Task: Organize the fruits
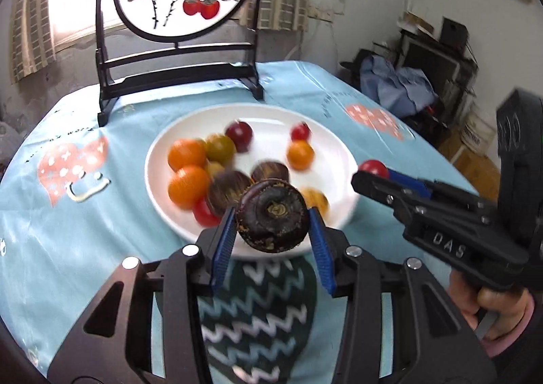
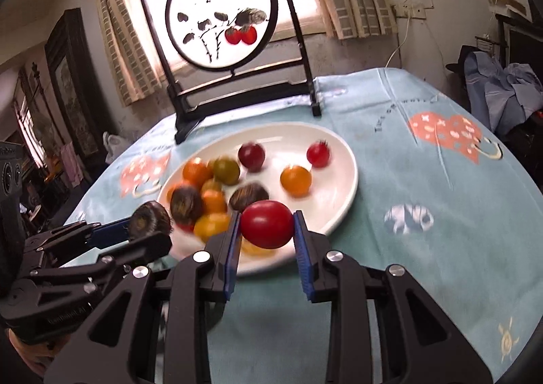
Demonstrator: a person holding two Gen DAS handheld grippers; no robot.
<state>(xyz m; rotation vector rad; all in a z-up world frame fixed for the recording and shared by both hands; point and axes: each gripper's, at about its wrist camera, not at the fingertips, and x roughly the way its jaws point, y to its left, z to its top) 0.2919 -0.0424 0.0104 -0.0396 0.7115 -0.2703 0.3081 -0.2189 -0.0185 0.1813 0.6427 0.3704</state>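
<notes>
I see the blue printed tablecloth (image 2: 424, 180) filling both views, with a framed round persimmon painting (image 2: 220, 20) standing at 12 o'clock, clear of the work. At the centre sits the white plate (image 1: 163, 160), which I judge to be the collecting spot, since orange, red, greenish and dark cherry tomatoes are already gathered on it with two brown water chestnuts. My left gripper (image 1: 271, 224) is clamped on a third water chestnut (image 1: 273, 214), dark and ridged, pinched by its sides between the blue pads so it cannot roll, hanging over the plate's rim at 6 o'clock. My right gripper (image 2: 266, 229) is closed on a red cherry tomato (image 2: 267, 223), squeezed across its width, just above the near rim; from the left wrist view it reaches in from 3 o'clock. Both fruits are held over the rim, so I judge each is ready to be set down among its own kind
</notes>
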